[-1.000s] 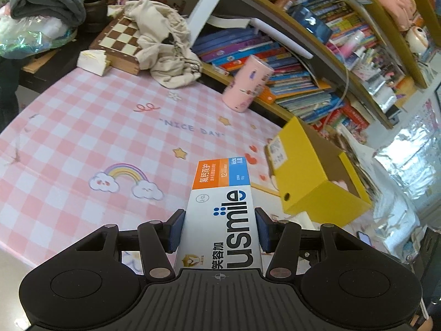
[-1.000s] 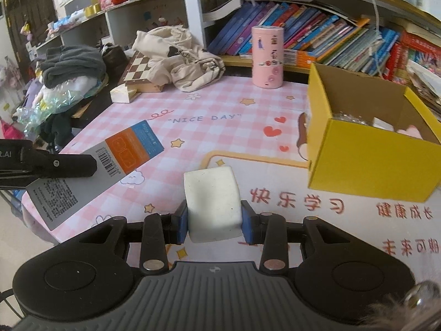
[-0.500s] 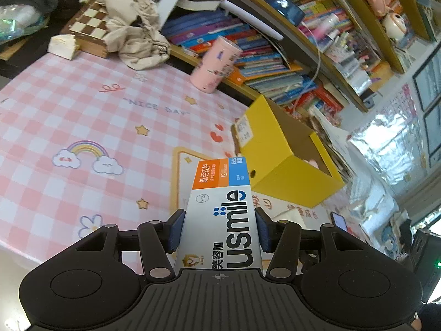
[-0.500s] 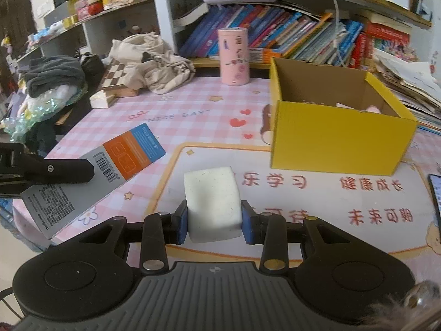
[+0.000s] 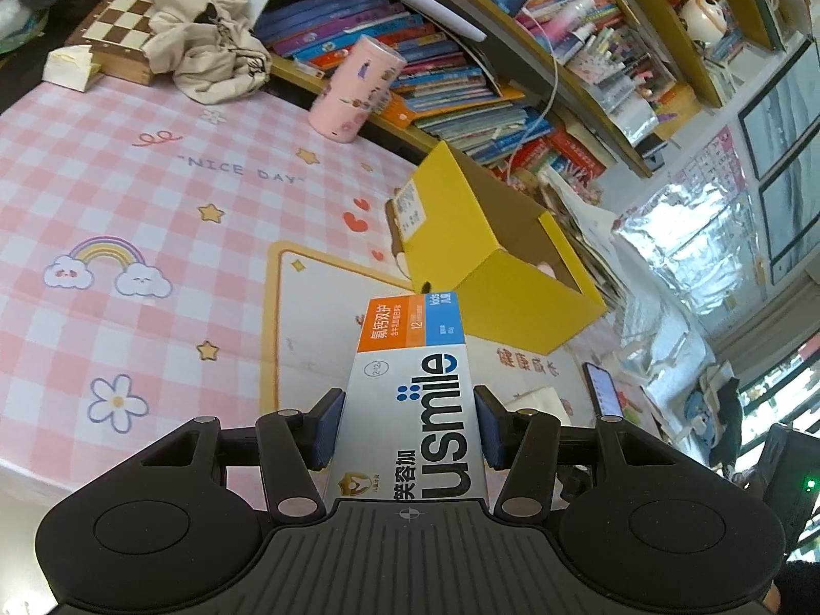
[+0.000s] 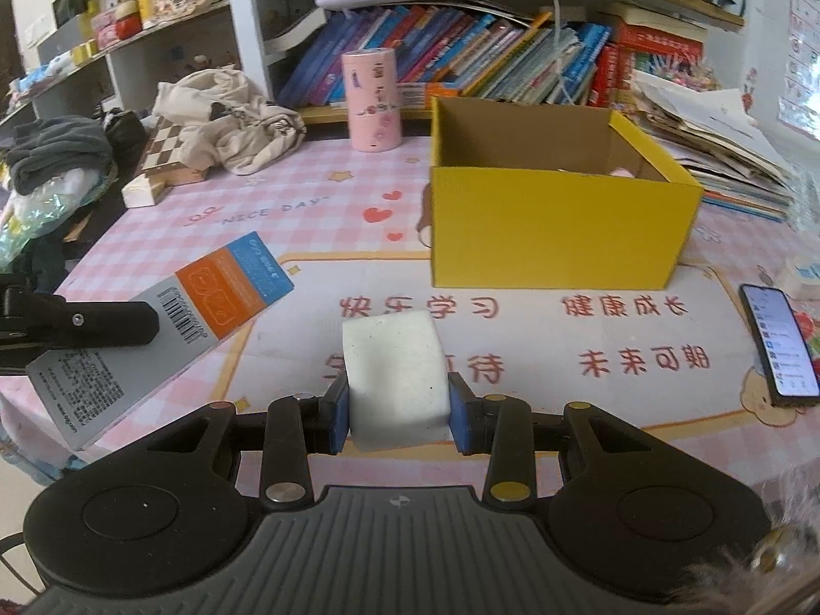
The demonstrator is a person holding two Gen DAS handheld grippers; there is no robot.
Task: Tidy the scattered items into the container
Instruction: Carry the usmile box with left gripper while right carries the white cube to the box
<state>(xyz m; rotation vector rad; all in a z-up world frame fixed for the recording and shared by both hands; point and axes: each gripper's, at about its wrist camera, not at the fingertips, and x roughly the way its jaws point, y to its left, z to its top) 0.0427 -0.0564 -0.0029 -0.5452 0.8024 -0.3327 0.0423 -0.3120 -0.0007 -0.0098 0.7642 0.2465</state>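
Gripping the toothpaste box between both pads, the left gripper carries it above the mat, pointed at the open yellow box. On the other side, the right gripper is clamped on a white sponge, short of the yellow box, phone lying off right.

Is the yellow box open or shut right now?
Open. The yellow box has no lid on top; its brown inside walls show, with something pink low in a far corner.
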